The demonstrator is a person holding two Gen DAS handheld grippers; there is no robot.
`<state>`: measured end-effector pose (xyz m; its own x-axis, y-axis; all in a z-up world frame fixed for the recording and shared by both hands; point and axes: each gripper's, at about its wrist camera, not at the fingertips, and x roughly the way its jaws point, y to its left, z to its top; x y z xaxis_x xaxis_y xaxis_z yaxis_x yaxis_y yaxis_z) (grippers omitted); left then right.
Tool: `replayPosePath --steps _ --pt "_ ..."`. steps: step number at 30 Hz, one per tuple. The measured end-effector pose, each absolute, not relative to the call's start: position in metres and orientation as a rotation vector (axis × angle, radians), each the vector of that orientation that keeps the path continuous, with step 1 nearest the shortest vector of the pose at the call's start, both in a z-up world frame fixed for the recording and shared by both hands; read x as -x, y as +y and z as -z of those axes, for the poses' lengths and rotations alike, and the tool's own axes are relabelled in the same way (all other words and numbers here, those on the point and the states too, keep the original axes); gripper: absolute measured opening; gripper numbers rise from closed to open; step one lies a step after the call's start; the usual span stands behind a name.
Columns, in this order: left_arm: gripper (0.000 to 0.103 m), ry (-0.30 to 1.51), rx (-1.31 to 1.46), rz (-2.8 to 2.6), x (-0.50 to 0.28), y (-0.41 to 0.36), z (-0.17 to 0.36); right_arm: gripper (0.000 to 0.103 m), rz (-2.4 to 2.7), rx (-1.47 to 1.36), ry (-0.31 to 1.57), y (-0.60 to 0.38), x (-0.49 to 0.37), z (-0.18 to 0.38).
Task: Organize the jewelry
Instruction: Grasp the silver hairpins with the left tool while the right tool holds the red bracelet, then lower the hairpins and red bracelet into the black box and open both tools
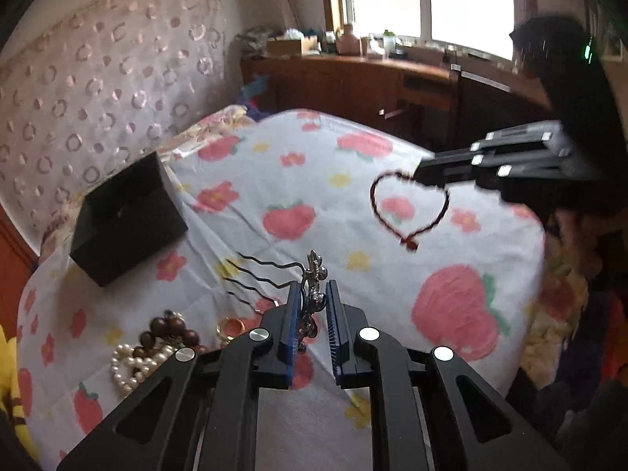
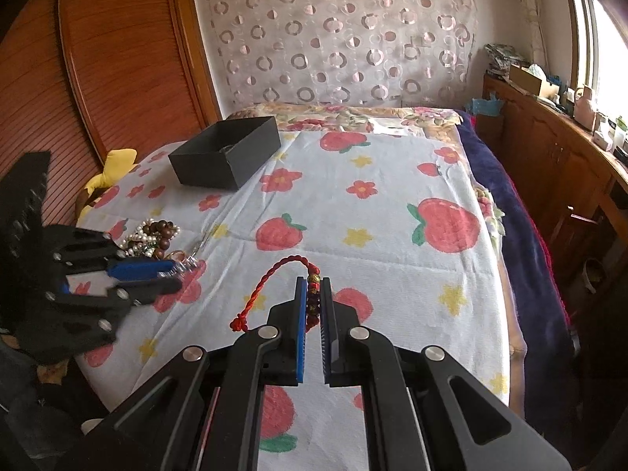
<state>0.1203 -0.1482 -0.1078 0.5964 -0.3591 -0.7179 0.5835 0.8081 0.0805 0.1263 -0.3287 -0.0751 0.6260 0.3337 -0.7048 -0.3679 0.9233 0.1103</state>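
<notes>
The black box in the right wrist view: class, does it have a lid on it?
No. The black box sits open-topped on the bedspread, its dark inside and inner walls plainly visible.

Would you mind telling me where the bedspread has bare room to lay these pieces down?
Free: the wide stretch of bedspread between the black box and the blue blanket, ahead of the right gripper. Crowded: the left edge, where the bead and pearl pile lies by the left gripper.

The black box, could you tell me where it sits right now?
In the right wrist view the black box sits open on the fruit-print blanket, far left, beyond the jewelry pile and near the wooden wardrobe.
</notes>
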Motion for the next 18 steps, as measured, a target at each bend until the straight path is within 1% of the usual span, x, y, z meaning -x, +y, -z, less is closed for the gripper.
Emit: replayPosePath --steps 6,18 --pt "0.009 0.7 -0.231 0.56 -0.12 -0.129 0.078 0.008 -0.41 0.051 0.787 -0.324 -0.127 0.069" --pt "0.009 0.632 -0.131 0.506 -0.14 -0.096 0.049 0.008 -0.444 0.068 0.749 -0.306 -0.138 0.05"
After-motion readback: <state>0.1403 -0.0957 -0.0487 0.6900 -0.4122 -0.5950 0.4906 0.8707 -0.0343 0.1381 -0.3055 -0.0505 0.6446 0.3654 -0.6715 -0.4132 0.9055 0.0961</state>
